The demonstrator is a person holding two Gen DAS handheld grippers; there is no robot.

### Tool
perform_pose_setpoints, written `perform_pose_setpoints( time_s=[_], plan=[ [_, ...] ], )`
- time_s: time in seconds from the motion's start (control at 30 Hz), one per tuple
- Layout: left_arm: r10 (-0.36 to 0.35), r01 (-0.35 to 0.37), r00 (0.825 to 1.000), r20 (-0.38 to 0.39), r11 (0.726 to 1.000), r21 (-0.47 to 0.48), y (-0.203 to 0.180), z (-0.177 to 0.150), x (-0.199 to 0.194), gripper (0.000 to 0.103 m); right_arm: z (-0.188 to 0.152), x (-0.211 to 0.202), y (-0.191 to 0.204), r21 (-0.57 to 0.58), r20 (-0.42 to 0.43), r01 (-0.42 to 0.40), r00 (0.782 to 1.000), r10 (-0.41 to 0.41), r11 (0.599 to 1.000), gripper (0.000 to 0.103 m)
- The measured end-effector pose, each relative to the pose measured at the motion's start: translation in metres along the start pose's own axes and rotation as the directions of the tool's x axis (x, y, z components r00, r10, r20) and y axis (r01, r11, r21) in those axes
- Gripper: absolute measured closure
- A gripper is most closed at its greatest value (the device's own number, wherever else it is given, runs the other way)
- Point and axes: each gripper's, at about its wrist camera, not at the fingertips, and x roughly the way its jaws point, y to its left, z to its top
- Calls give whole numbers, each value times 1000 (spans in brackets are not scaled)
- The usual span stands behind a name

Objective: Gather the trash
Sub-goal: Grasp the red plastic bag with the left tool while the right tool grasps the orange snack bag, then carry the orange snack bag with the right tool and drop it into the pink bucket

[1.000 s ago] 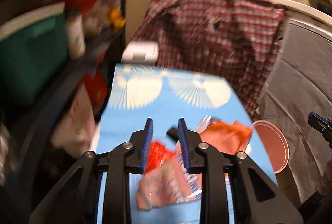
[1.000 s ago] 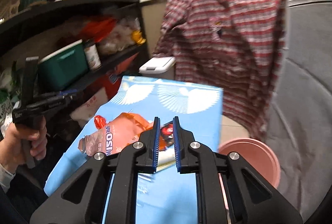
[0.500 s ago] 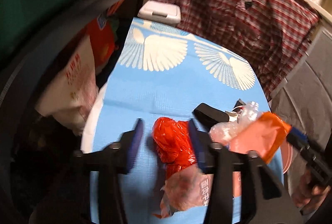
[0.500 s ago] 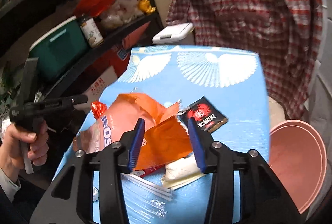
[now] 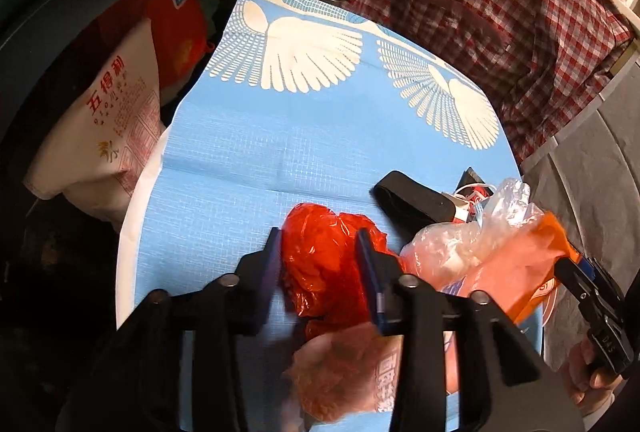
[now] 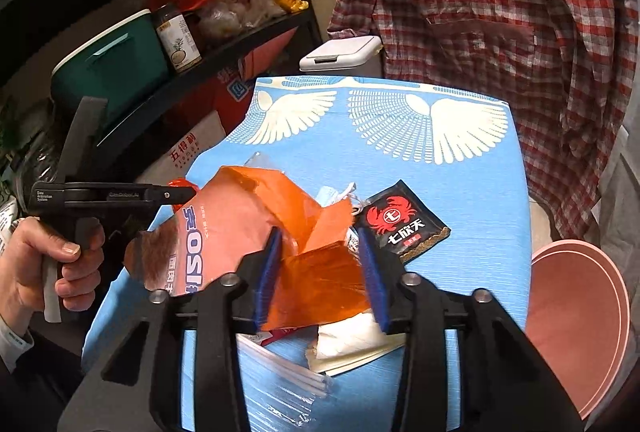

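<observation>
A pile of trash lies on the blue cloth-covered table. My left gripper points down at a crumpled red plastic bag. Its jaws are closing, and both blue pads touch the bag. My right gripper straddles a torn orange wrapper, jaws closing with its pads against the wrapper's edges. The wrapper also shows in the left wrist view. Beside it lie a black crab-print sachet, white paper and a clear zip bag.
A pink basin stands below the table's right edge. A white lidded bin sits behind the table and a plaid shirt hangs beyond. On the left are a dark shelf with a green box and a white sack.
Both grippers came down onto the trash pile. Their jaws spread wide, then narrowed, the left around the red bag and the right around the orange wrapper.
</observation>
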Motion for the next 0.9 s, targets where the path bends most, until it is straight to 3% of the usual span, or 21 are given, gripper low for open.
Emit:
perform_pose_setpoints(
  time_s=[0.1,0.4,0.9],
  plan=[
    [7,-7,1000,16,1000,-2,1,1,-7,80,1,-8,3,-12,19,2,1000,-1,1000,74],
    [17,-14,994,112,1000,-27,5,2,-46,84,4,-50,3,-9,103,15,995,-14,1000,77],
    [39,-36,947,320,999,-14,-25,-14,-119,84,-3,-119,-16,35,209,152,965,-156,988,77]
  ],
)
